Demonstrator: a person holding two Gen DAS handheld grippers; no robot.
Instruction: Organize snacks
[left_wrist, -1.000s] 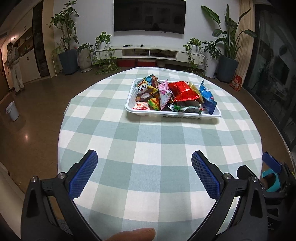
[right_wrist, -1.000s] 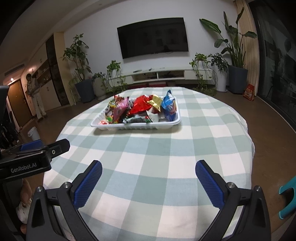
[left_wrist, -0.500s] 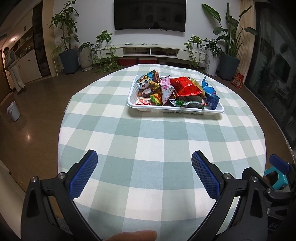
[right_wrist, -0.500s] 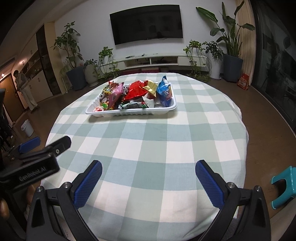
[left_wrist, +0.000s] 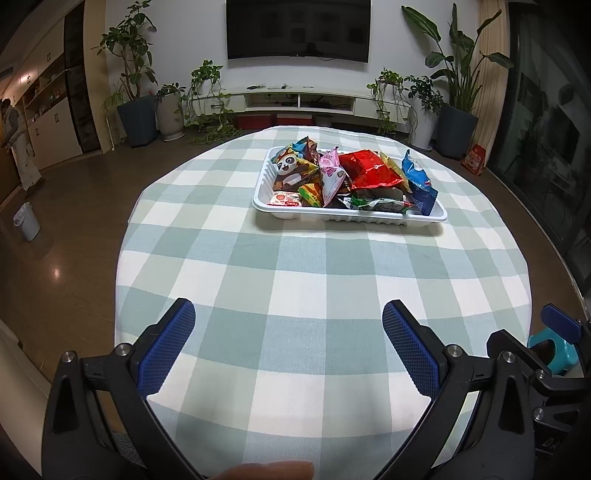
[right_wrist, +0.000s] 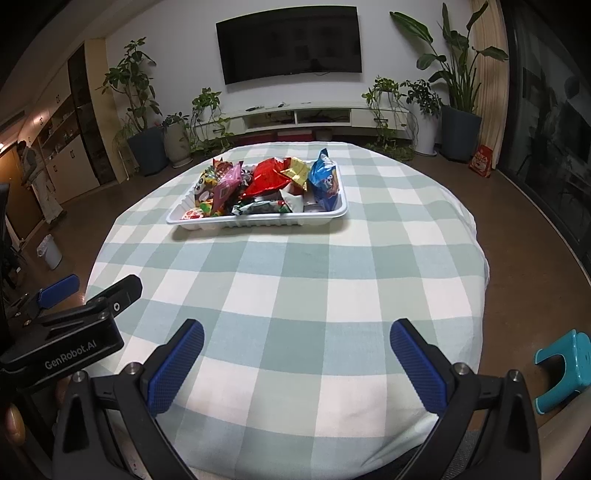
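A white tray (left_wrist: 291, 214) full of several colourful snack packets sits on the far half of a round table with a green-and-white checked cloth (left_wrist: 295, 280). A panda packet (left_wrist: 291, 166), a red packet (left_wrist: 369, 173) and a blue packet (left_wrist: 417, 181) stand out. The tray also shows in the right wrist view (right_wrist: 258, 220). My left gripper (left_wrist: 289, 347) is open and empty above the near table edge. My right gripper (right_wrist: 296, 363) is open and empty, also at the near edge. The left gripper's body shows in the right wrist view (right_wrist: 62, 332).
A teal stool (right_wrist: 565, 365) stands on the floor at the right of the table. A small bin (left_wrist: 26, 221) stands on the floor at the left. Potted plants and a TV console line the far wall.
Both grippers have risen a little and tilted, so the tray sits lower in both views. Both stay open and empty.
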